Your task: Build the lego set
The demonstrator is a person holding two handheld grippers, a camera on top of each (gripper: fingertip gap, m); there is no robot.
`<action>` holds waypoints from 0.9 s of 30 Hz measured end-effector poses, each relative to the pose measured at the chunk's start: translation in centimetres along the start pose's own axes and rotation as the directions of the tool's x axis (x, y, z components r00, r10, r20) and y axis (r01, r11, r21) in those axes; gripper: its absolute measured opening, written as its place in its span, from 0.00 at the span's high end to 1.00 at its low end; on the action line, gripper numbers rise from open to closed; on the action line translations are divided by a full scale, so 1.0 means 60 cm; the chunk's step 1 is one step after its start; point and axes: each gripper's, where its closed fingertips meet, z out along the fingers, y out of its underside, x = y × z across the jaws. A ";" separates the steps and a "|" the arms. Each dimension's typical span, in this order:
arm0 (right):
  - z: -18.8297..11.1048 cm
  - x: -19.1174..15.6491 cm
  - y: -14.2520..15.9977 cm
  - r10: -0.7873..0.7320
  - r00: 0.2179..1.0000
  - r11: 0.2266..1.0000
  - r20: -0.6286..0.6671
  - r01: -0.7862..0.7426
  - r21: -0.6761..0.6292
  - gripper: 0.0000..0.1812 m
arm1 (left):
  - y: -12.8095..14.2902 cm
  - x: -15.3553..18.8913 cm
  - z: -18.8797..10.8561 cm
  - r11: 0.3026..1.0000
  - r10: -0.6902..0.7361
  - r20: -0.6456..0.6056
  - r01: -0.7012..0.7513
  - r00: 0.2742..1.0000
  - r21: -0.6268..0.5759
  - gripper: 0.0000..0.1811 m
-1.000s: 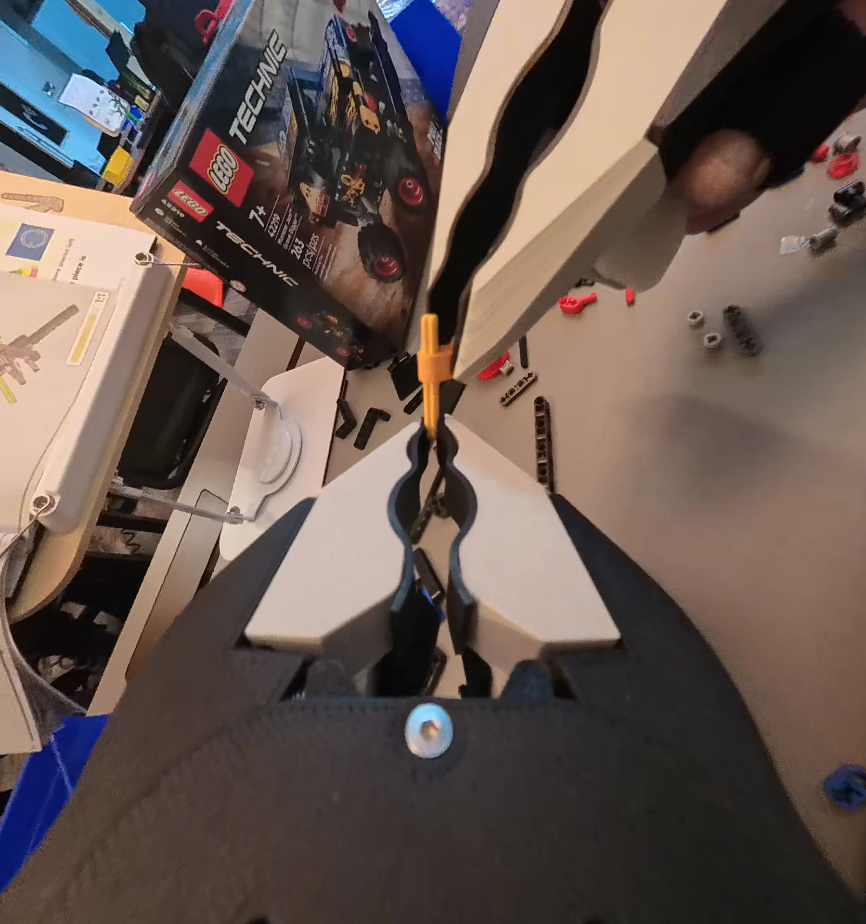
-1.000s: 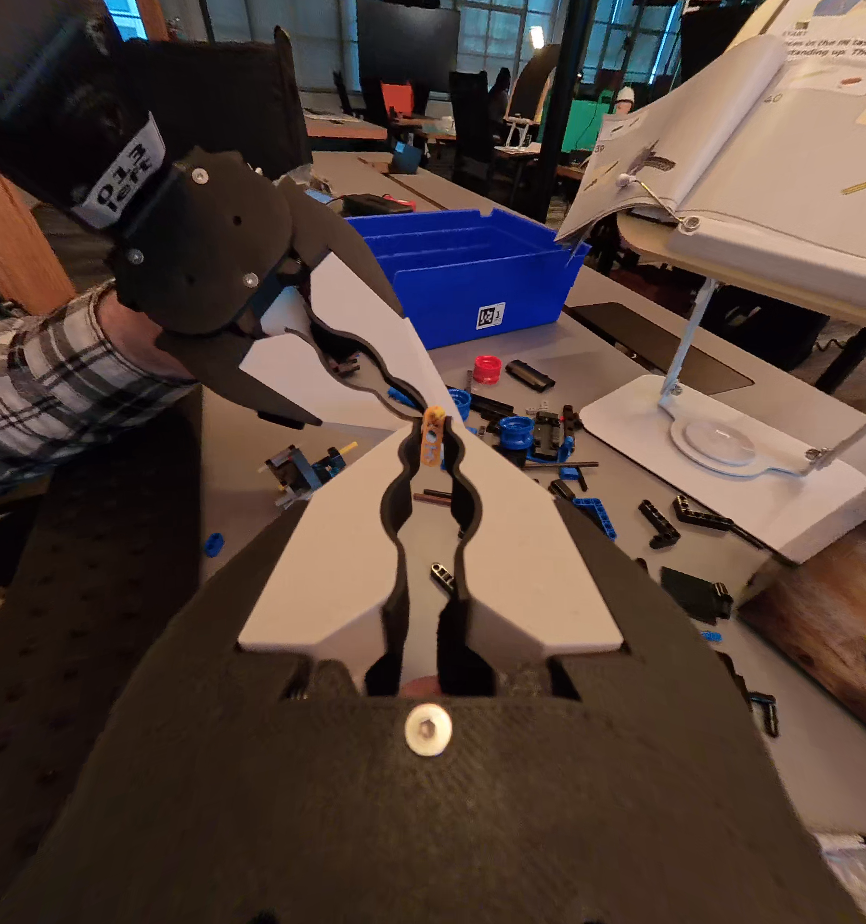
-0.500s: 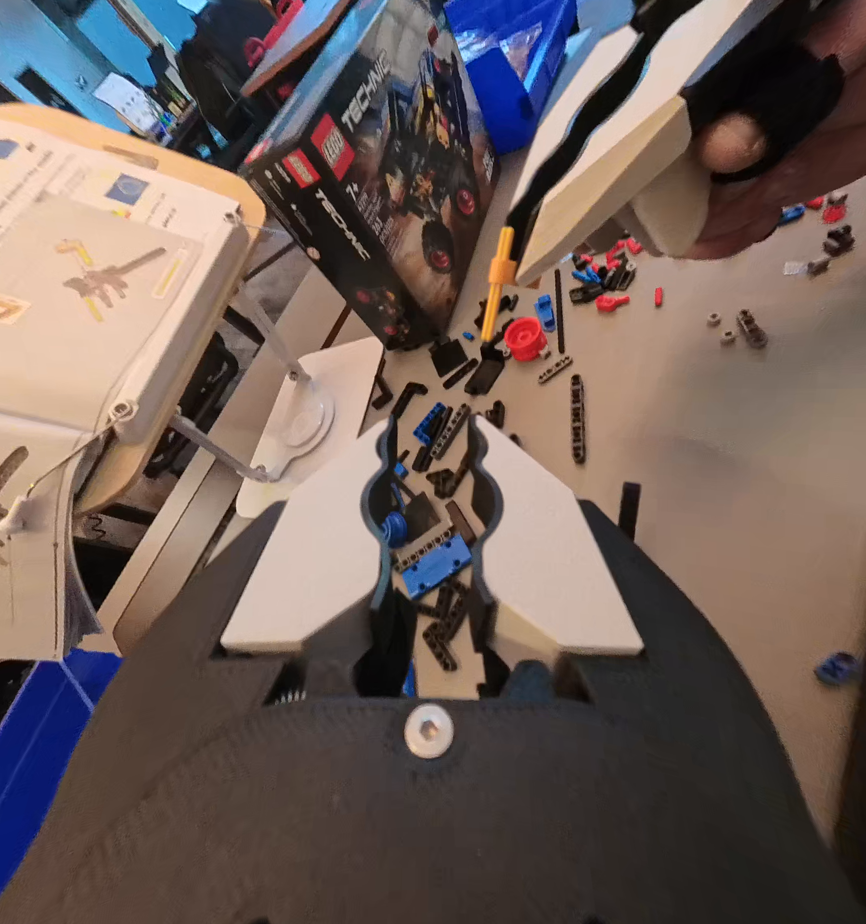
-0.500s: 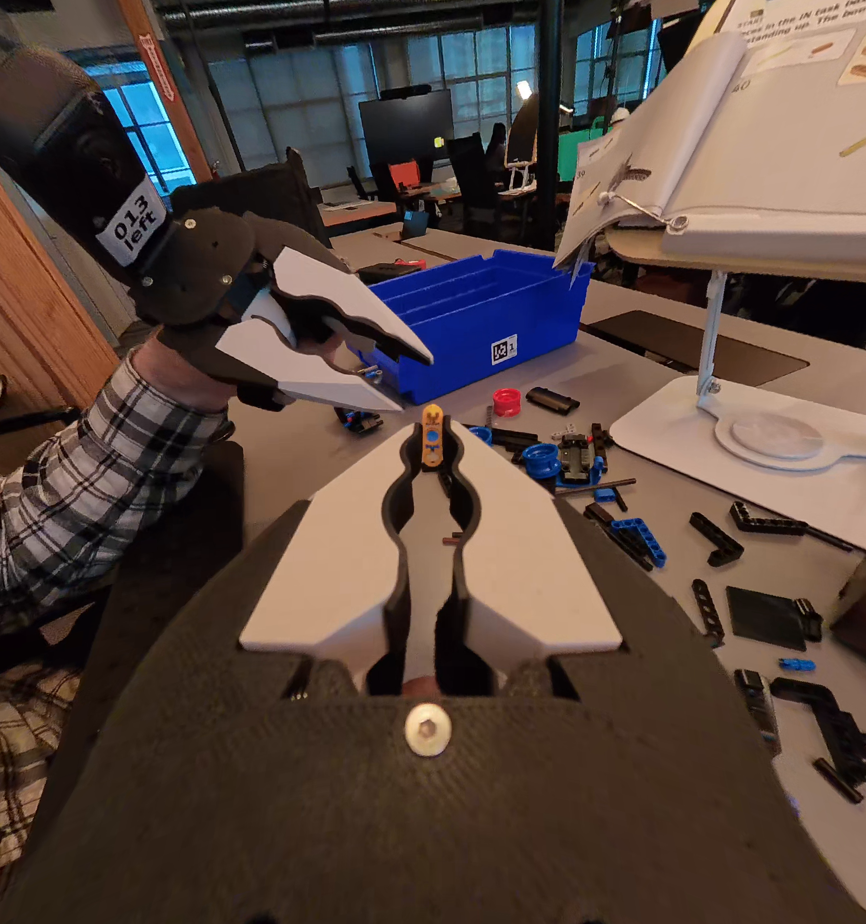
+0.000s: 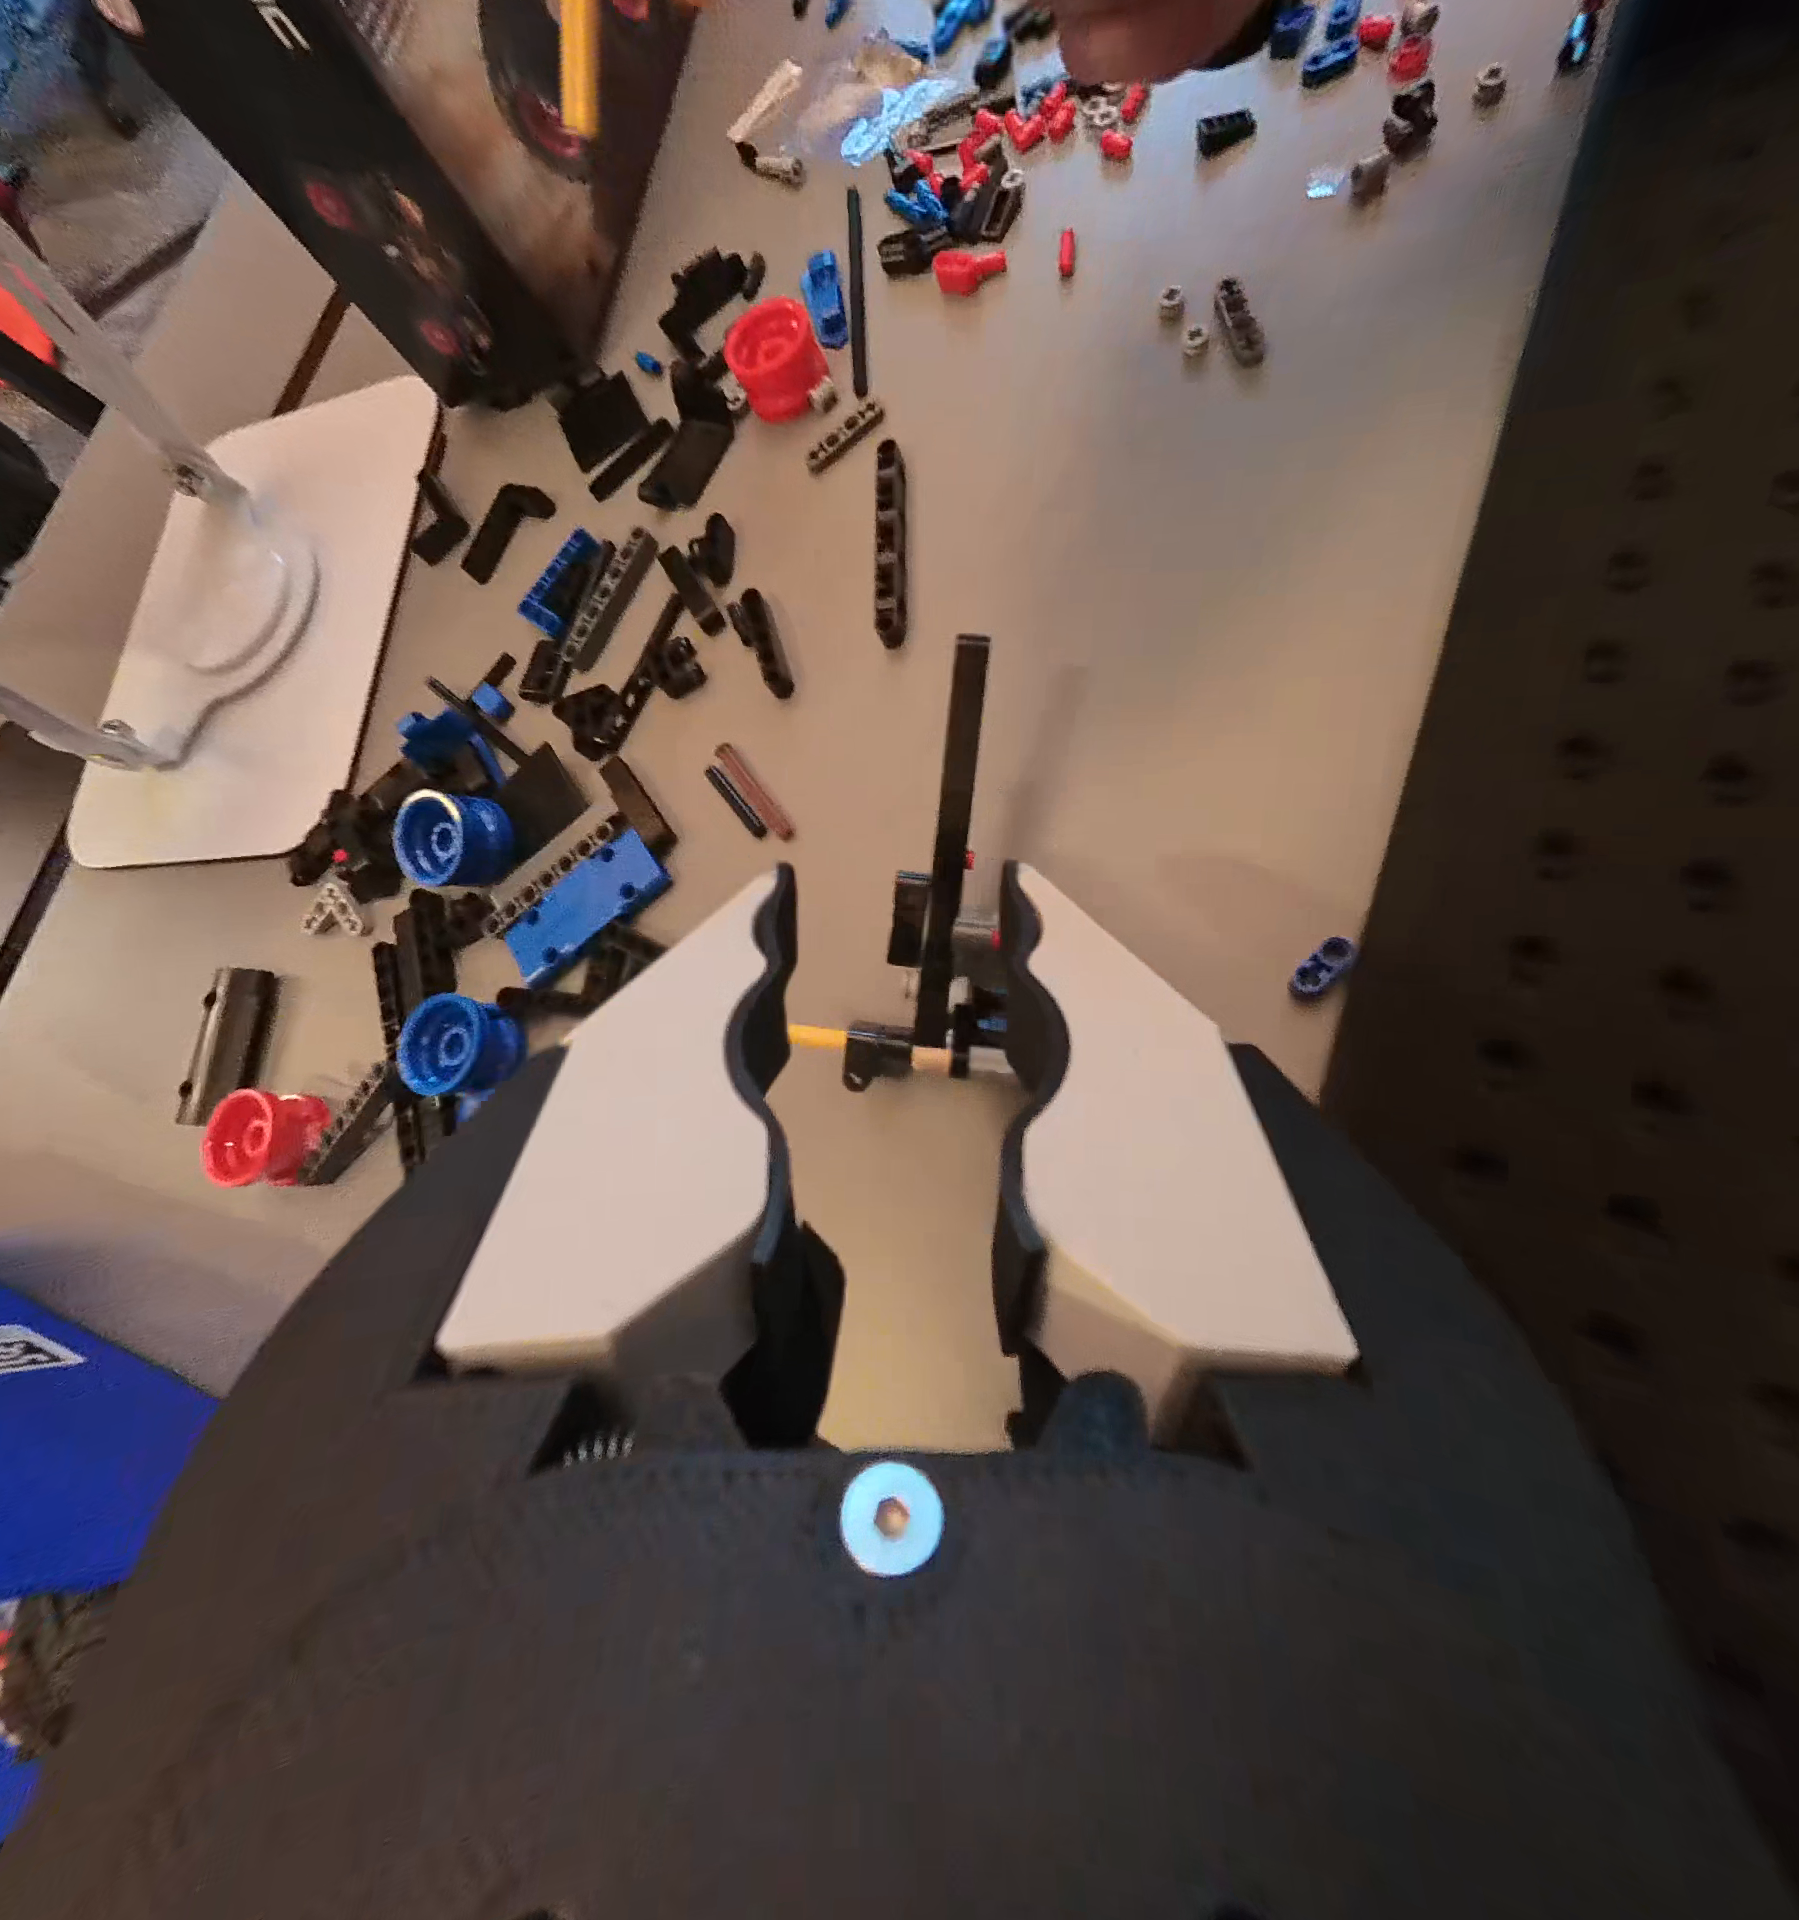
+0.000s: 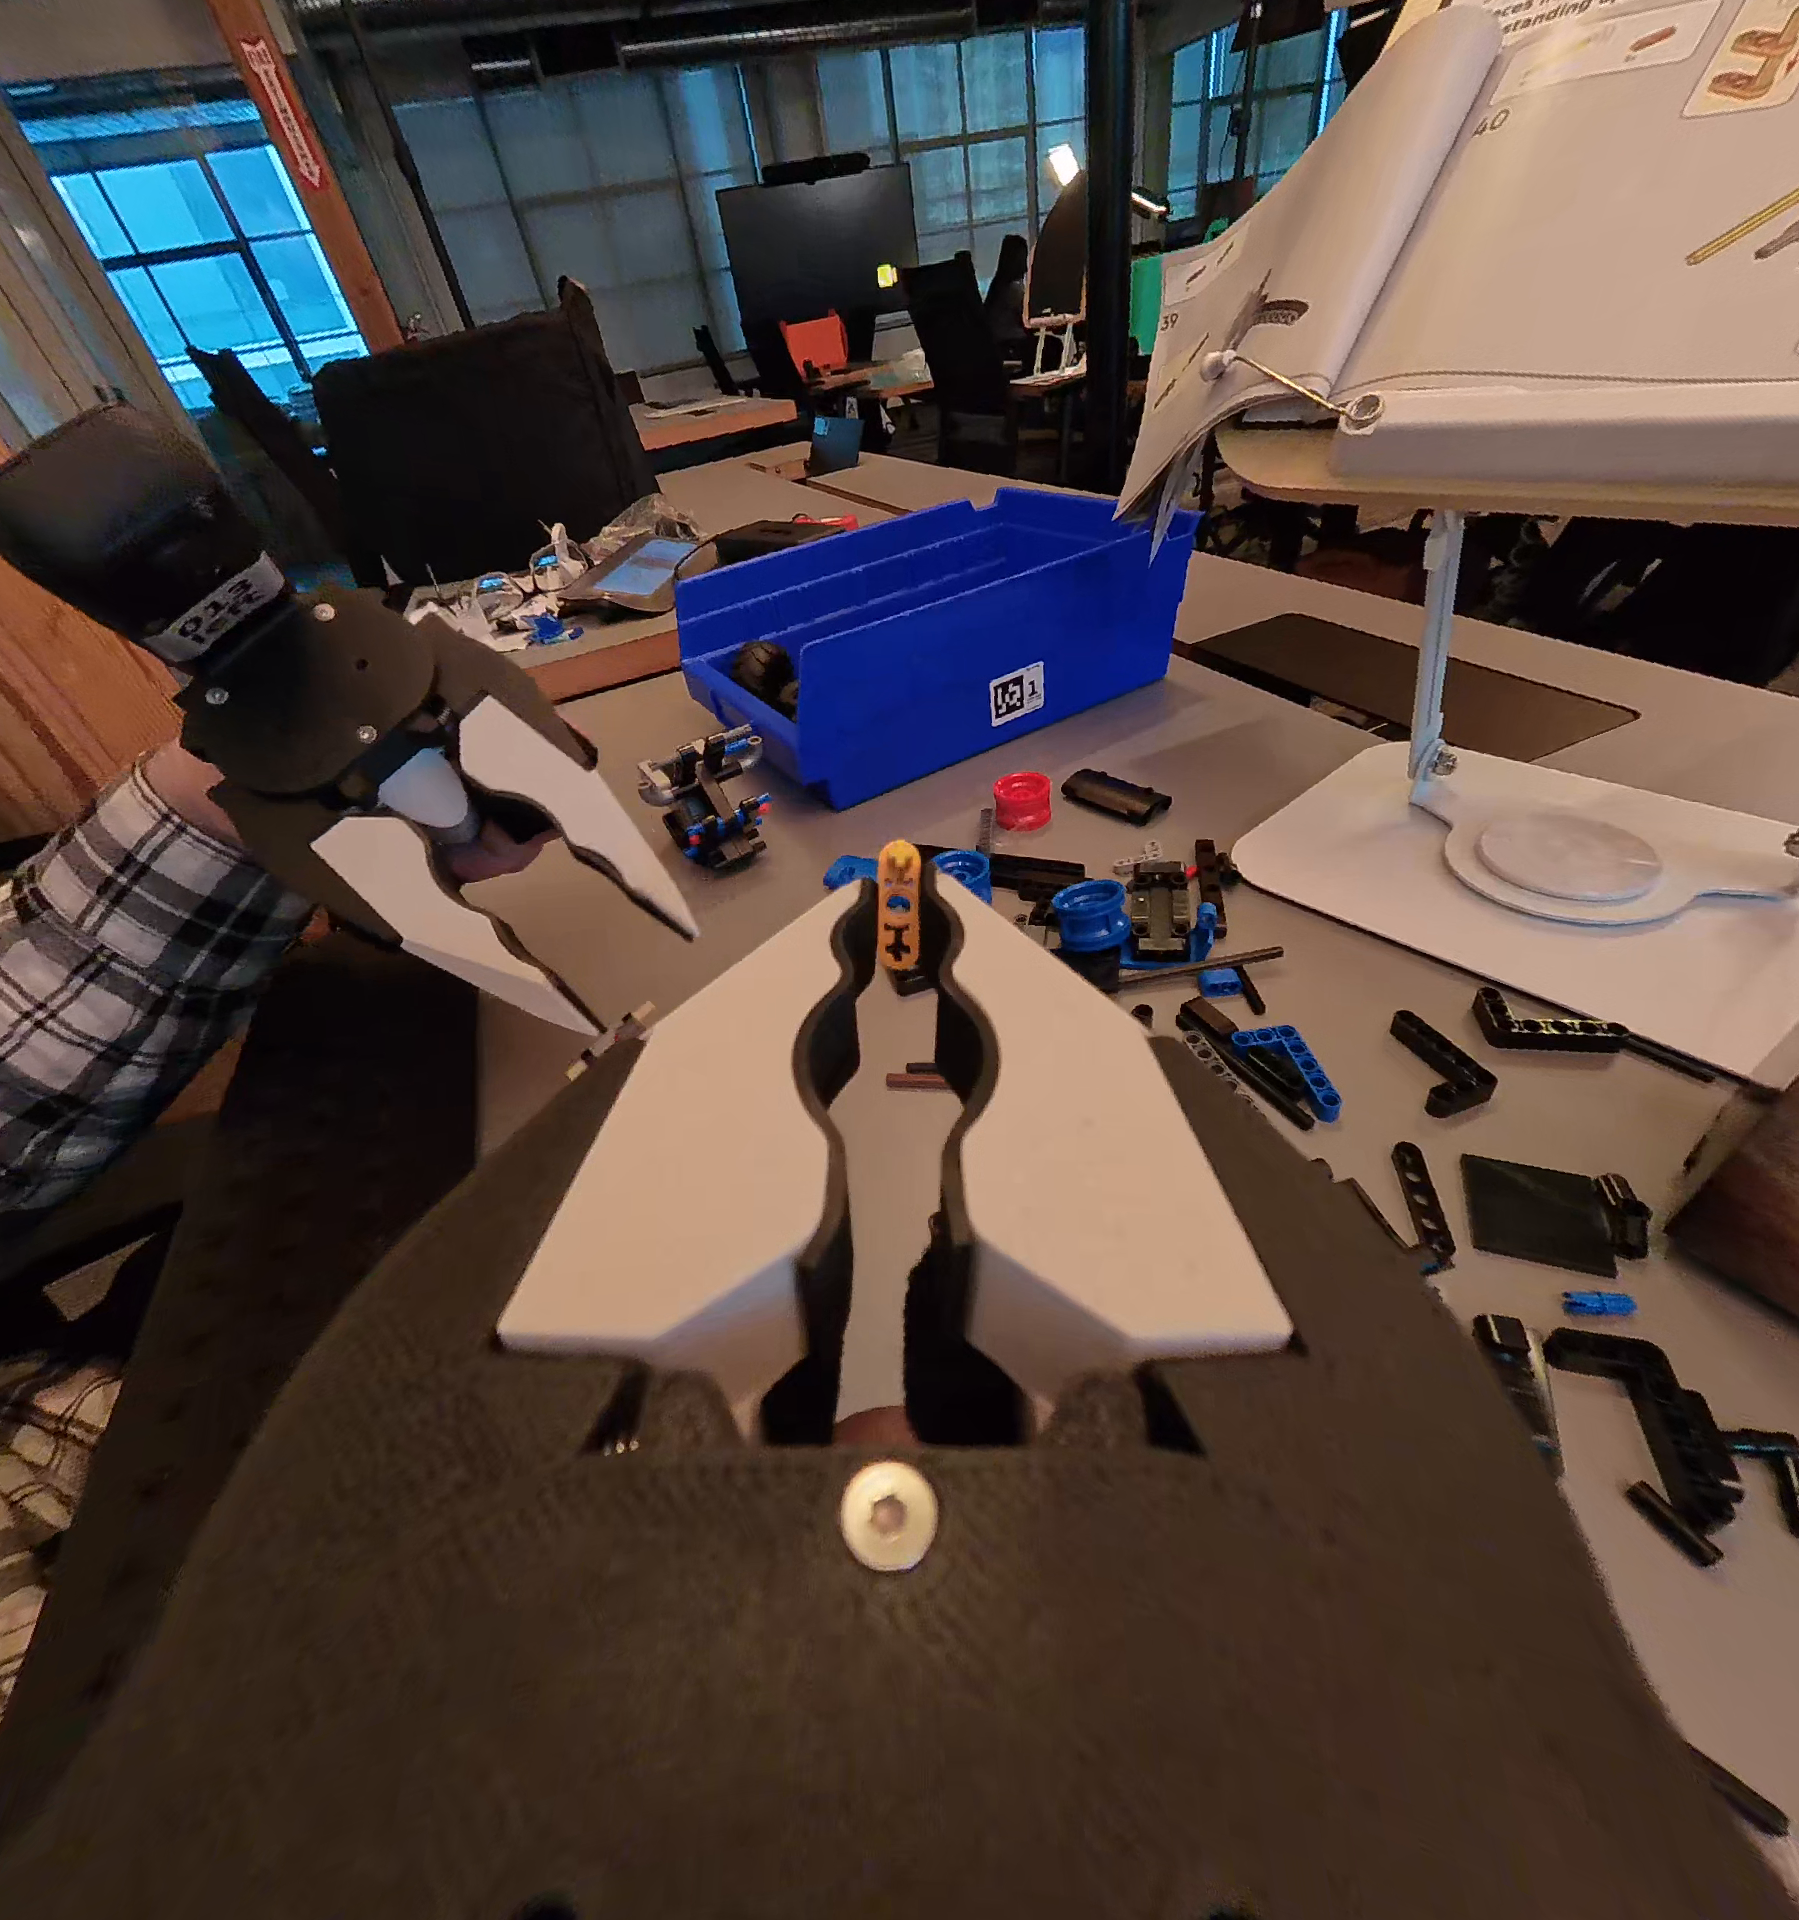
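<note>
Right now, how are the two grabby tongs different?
The right tongs are shut on a small orange plastic connector piece, pinched at their tips; the left tongs are open and hold nothing. The right tongs sit above the scattered parts; the left tongs hang over a small black part-built assembly with a yellow axle on the grey table. Both have white fingers with wavy black inner edges.

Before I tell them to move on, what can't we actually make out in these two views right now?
- Right gripper: the orange piece's lower end, hidden between its fingers in the right wrist view.
- Small black assembly: blurred and partly behind the left gripper's fingers in the left wrist view.
- Set box: cut off by the top edge there.
- Blue bin: contents mostly hidden by its wall.
</note>
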 end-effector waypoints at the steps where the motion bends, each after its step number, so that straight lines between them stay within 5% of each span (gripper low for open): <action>1: 0.000 0.001 0.001 -0.003 1.000 1.000 -0.002 0.003 -0.001 0.97 | 0.003 0.003 0.003 1.000 0.008 0.002 -0.008 1.000 -0.005 0.81; 10: -0.002 0.002 0.008 -0.019 1.000 1.000 -0.005 0.019 -0.006 0.97 | 0.028 0.001 0.029 0.996 0.002 0.057 0.003 0.998 -0.084 1.00; 27: -0.008 0.002 0.005 -0.013 1.000 1.000 -0.001 0.013 0.005 0.97 | 0.047 -0.019 0.000 0.991 -0.116 0.133 0.124 0.984 -0.052 0.85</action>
